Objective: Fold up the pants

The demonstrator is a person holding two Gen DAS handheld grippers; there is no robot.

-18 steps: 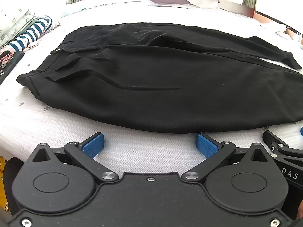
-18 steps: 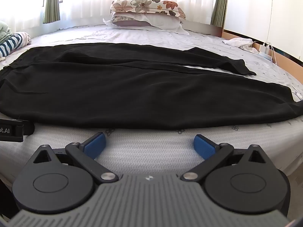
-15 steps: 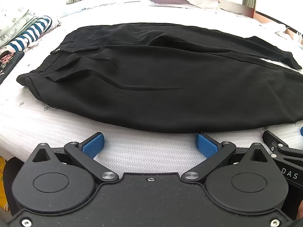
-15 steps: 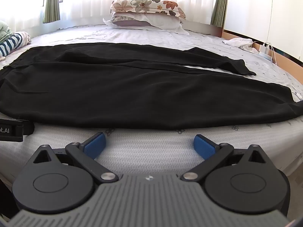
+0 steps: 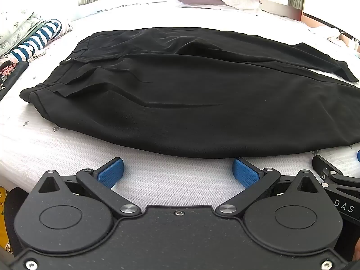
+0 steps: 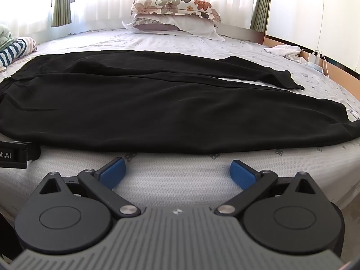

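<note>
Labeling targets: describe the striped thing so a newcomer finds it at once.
Start at the bed with the black pants spread across it. Look past the waistband end to the pile at the left edge: the rolled cloth there is the only one with navy and white stripes.

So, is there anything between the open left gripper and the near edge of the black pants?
No. In the left wrist view only bare white bed sheet lies between the left gripper and the black pants.
</note>
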